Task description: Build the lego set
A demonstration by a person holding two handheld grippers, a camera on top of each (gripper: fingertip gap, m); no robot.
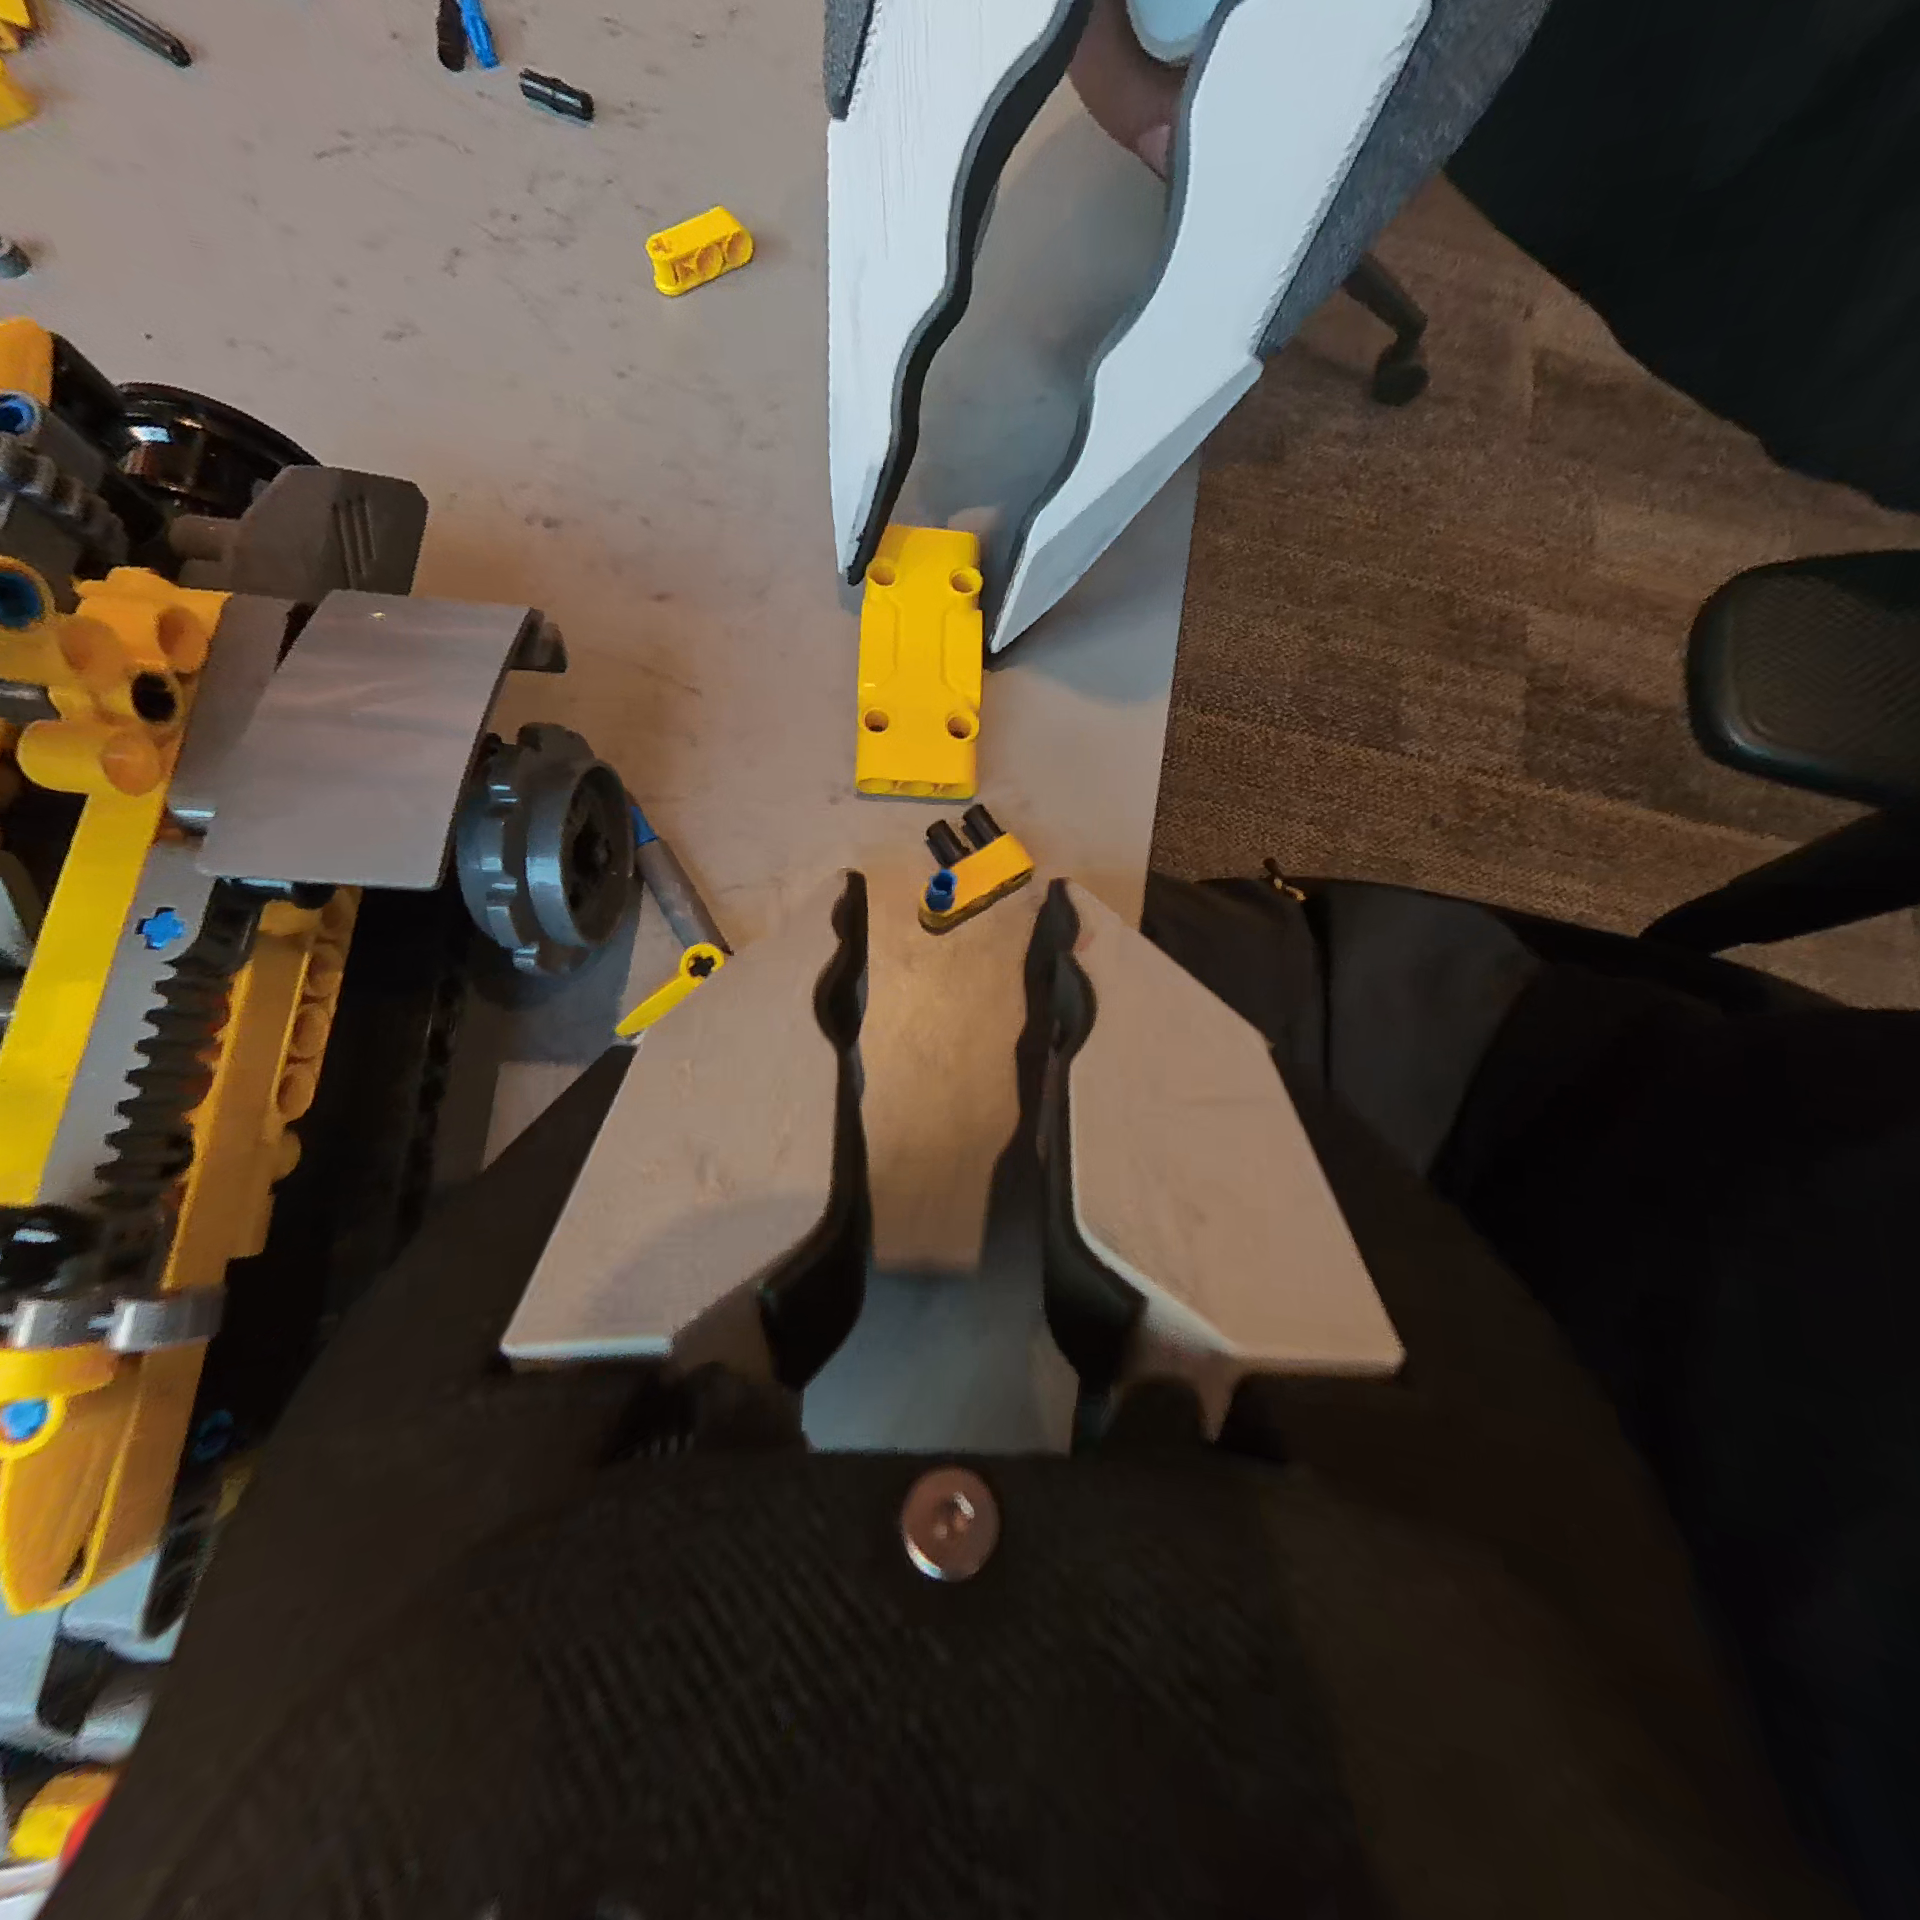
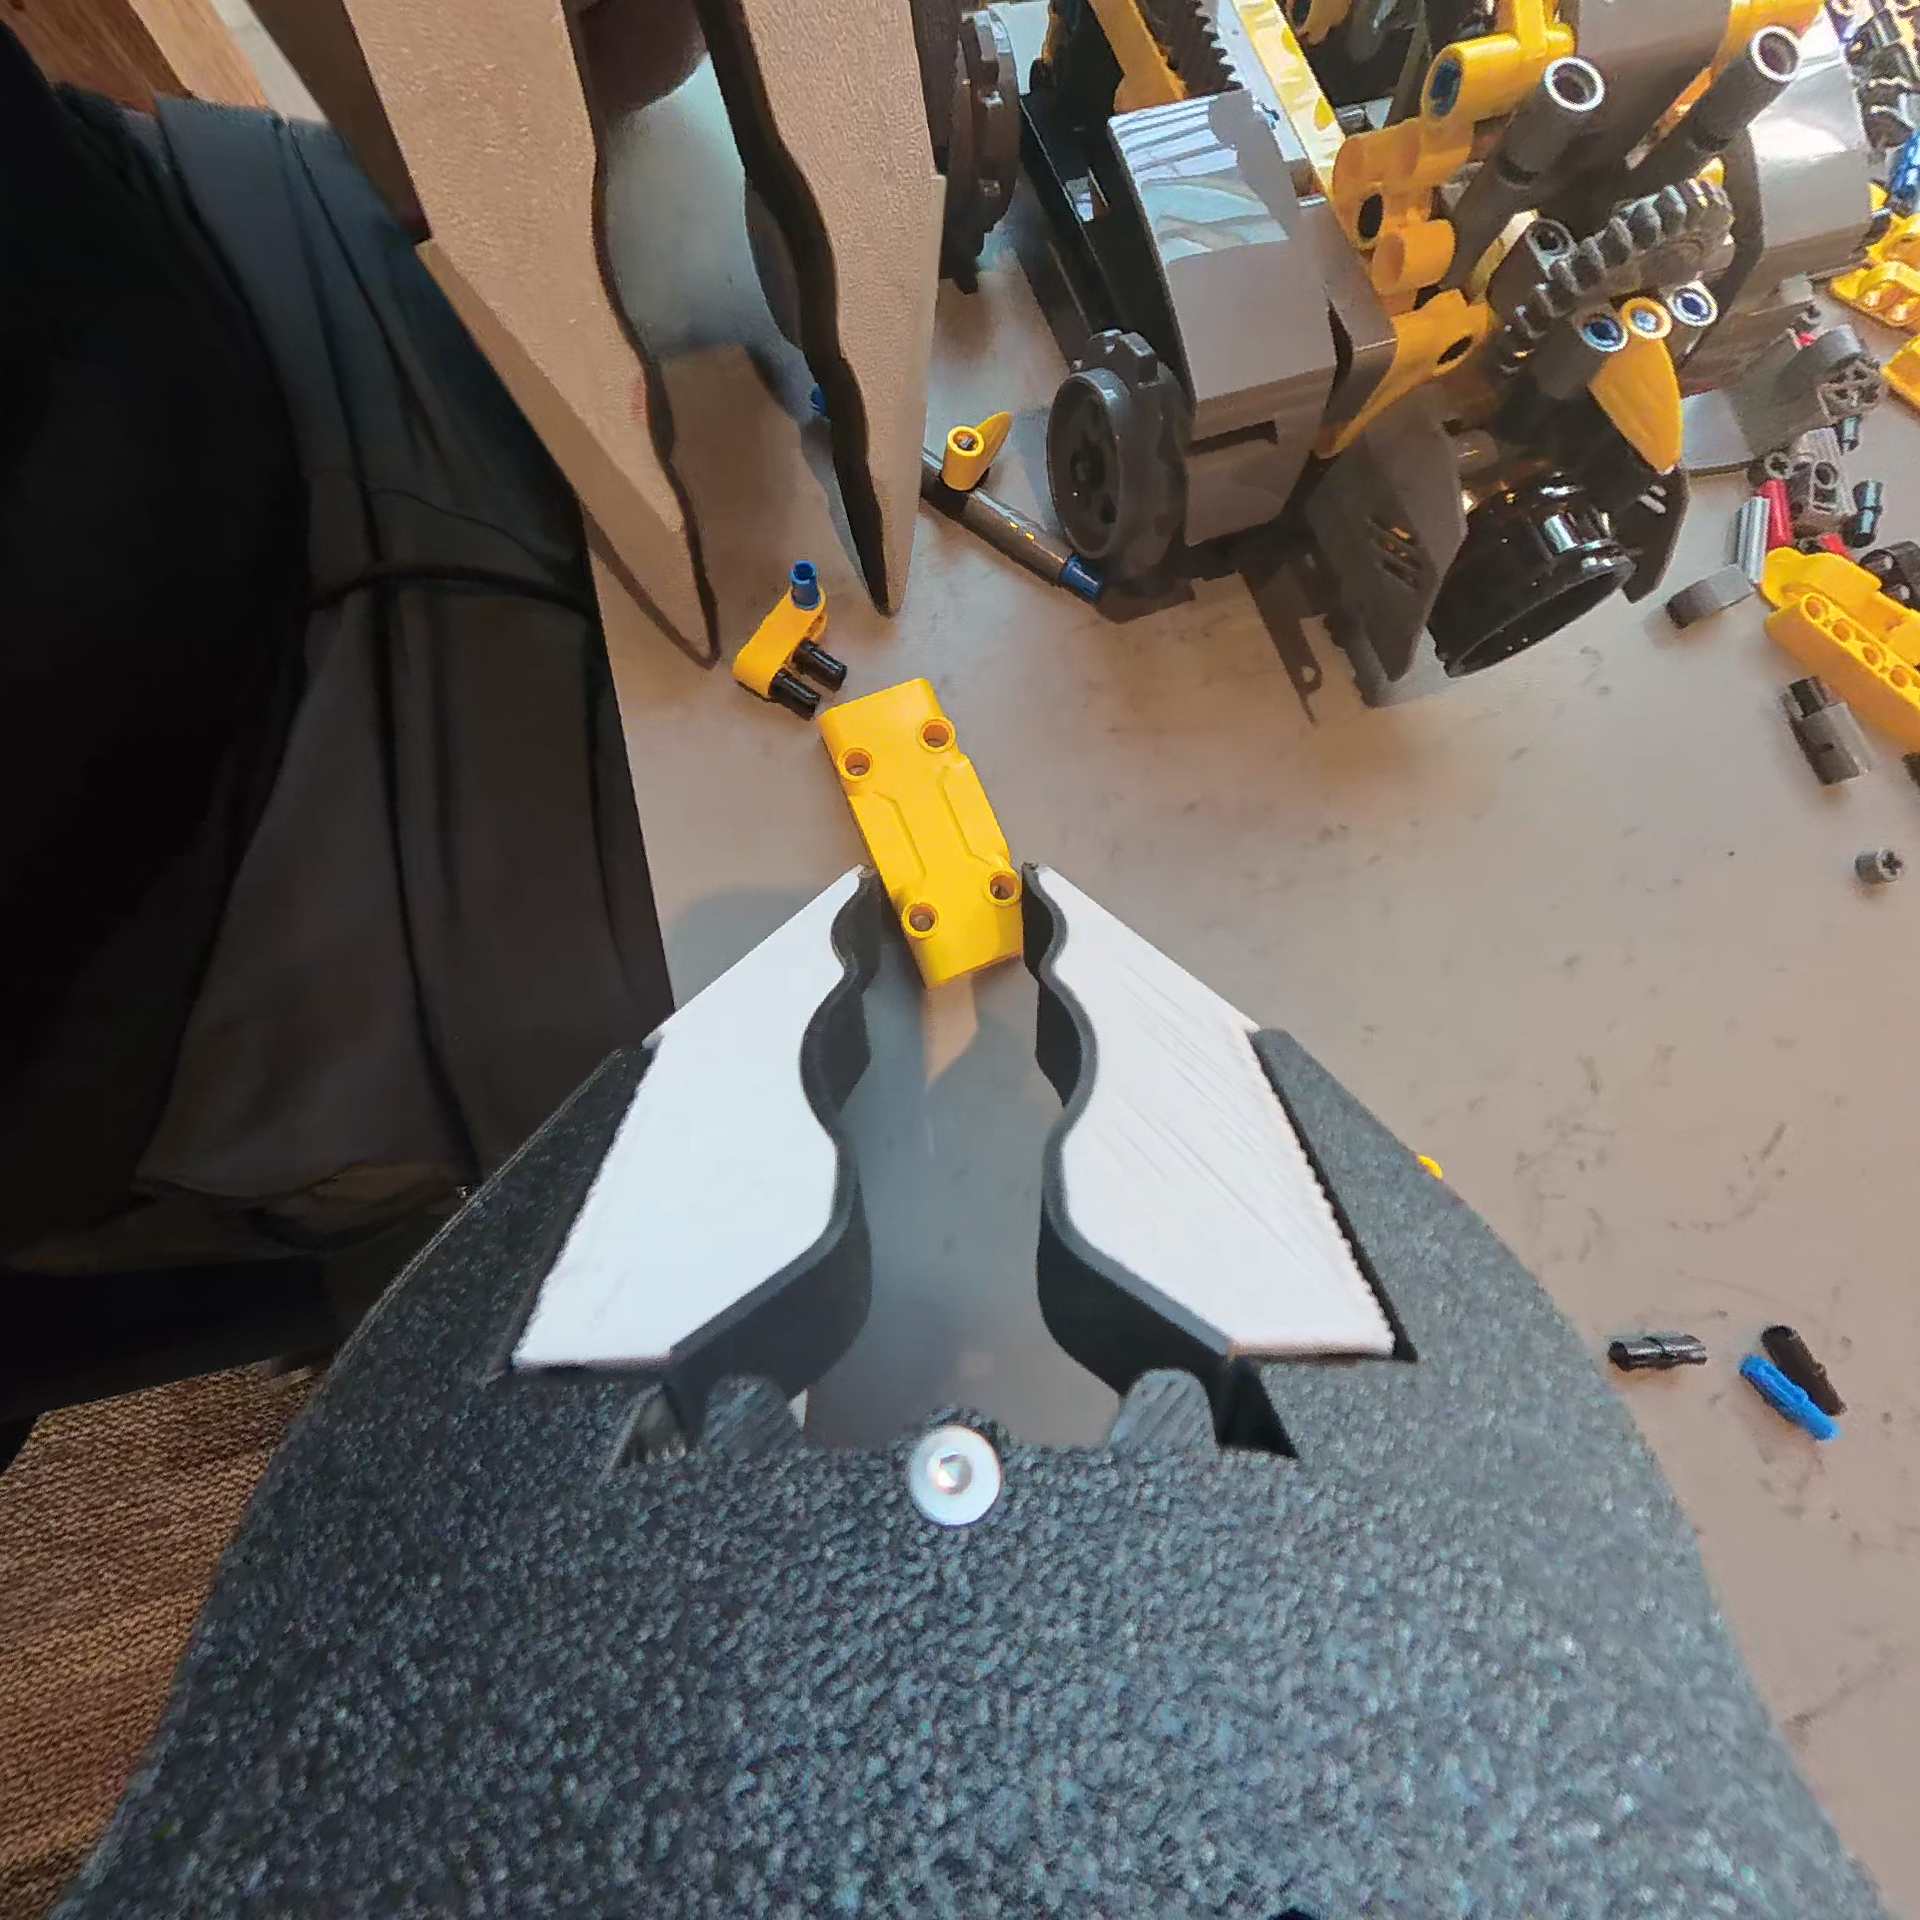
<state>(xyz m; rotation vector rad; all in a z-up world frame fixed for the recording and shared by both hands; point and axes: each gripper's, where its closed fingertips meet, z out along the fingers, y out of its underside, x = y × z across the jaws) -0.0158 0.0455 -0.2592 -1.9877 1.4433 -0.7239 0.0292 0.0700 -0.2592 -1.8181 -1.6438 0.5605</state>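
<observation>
A flat yellow panel [image 1: 920, 665] with four holes lies on the grey table [image 1: 520, 416], near its edge. My right gripper [image 2: 943, 873] is open, with its jaws astride one end of the panel [image 2: 914, 821], close to both sides. In the left wrist view the right gripper [image 1: 930, 603] comes in from the top. My left gripper [image 1: 954, 888] is open and empty. A small yellow connector [image 1: 987, 868] with black and blue pins lies just ahead of its tips. In the right wrist view the connector [image 2: 764, 649] sits between the left gripper [image 2: 798, 632] tips.
A big yellow-and-grey brick vehicle model [image 1: 156, 831] [image 2: 1351, 312] stands beside the grippers. A grey axle with a yellow tip [image 1: 675, 894] lies by its wheel. Loose pieces are scattered [image 2: 1787, 1371] [image 1: 698, 251]. The table edge [image 1: 1169, 727] is close, with carpet and a chair [image 1: 1808, 675] beyond.
</observation>
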